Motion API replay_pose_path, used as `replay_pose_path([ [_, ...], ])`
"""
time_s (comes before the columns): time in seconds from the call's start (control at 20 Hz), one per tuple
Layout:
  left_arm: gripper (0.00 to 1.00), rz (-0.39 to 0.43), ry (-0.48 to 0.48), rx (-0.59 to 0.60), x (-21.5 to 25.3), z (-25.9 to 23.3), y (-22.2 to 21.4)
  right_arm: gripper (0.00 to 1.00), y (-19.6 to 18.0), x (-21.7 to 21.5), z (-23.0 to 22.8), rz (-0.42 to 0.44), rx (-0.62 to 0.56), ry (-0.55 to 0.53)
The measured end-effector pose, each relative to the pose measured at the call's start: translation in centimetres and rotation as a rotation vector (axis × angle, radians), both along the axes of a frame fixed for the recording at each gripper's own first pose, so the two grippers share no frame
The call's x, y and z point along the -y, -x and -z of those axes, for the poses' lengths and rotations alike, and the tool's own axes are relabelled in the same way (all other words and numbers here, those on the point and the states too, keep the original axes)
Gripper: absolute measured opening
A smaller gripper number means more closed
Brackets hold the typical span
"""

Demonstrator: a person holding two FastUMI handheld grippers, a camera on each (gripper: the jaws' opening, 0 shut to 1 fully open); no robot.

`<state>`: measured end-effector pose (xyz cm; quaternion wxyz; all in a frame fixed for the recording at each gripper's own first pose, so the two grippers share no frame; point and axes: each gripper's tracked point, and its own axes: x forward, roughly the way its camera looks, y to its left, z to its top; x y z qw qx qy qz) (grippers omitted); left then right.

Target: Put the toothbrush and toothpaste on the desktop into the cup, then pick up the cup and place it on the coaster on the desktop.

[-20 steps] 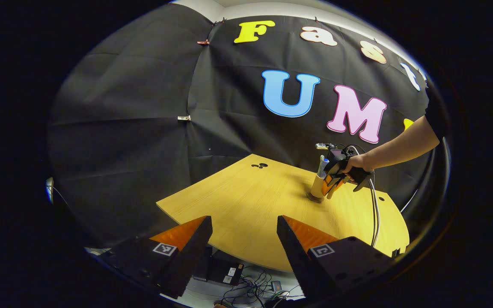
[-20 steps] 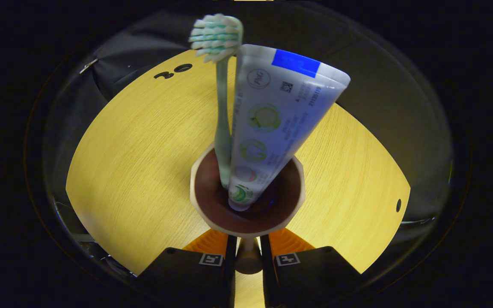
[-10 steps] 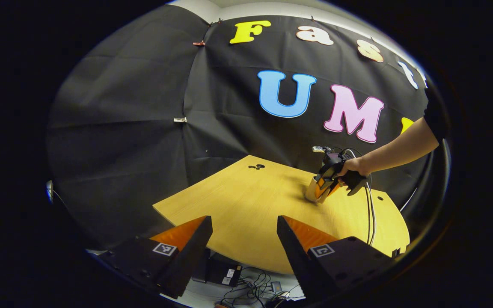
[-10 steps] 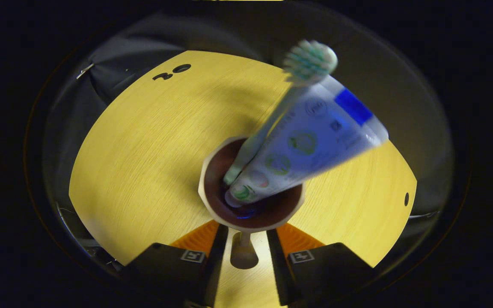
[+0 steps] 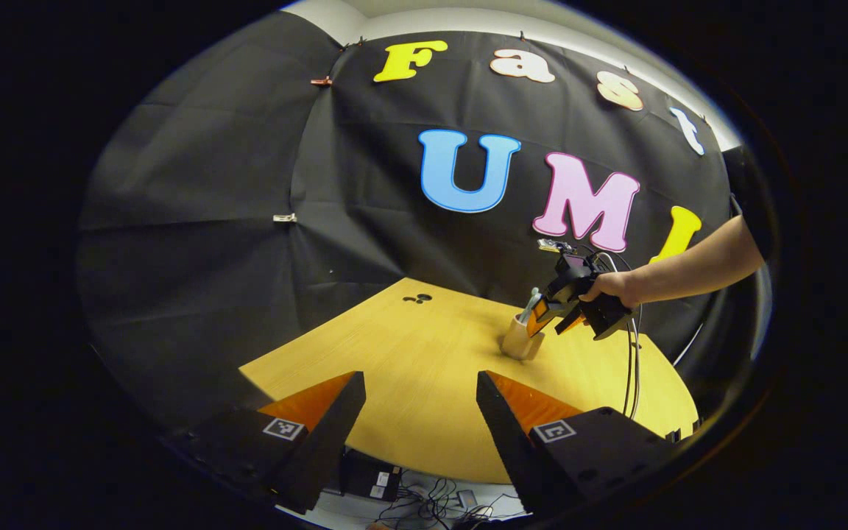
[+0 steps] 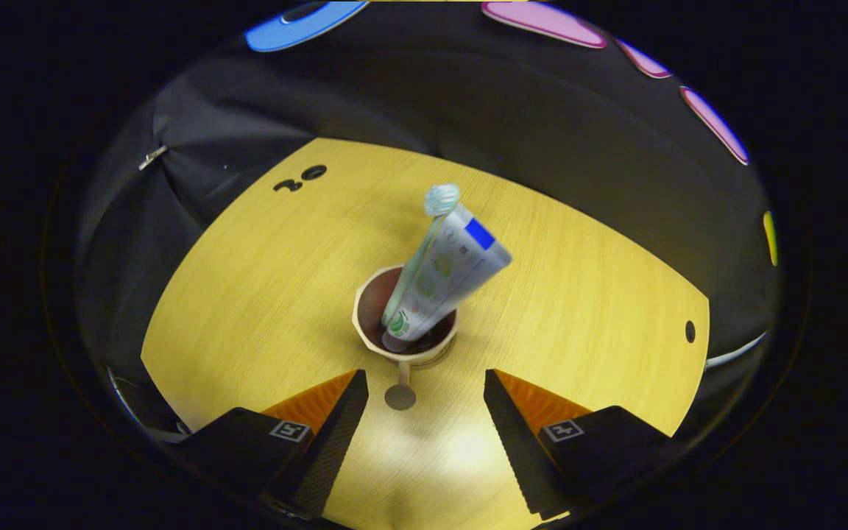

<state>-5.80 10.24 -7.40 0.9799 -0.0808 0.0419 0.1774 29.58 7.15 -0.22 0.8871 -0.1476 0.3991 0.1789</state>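
A beige cup with a dark inside stands upright on the wooden table. Its handle points toward my right gripper, which is open just behind it and touches nothing. In the cup, a pale green toothbrush and a white toothpaste tube lean to the right. A thin dark edge of the coaster peeks out under the cup. In the left gripper view the cup stands mid-table with the right gripper close above its rim, held by a hand. My left gripper is open at the table's near edge.
Two dark holes mark the table's far left part, and a small hole sits near its right edge. A cable hangs from the right gripper across the table. Boxes and wires lie on the floor below the near edge.
My right gripper has opened, let go of the cup's handle and drawn back and up. The toothbrush and tube have tipped to the right inside the cup. My left gripper has drifted slightly.
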Motion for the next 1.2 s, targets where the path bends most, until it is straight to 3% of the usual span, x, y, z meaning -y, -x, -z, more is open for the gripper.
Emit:
replay_pose_path([
  [0.3,0.97,0.118,-0.054,0.064,2.1,-3.9,-3.6,0.98,3.2,2.6,-8.7,-0.001,0.194,-0.104],
  [0.75,0.97,0.240,-0.108,0.152,5.5,-10.6,-9.0,0.98,10.7,12.1,-22.4,0.081,0.659,-0.173],
  [1.2,0.97,0.311,-0.128,0.219,8.7,-15.9,-12.9,0.97,21.7,19.4,-28.4,0.205,0.973,-0.262],
])
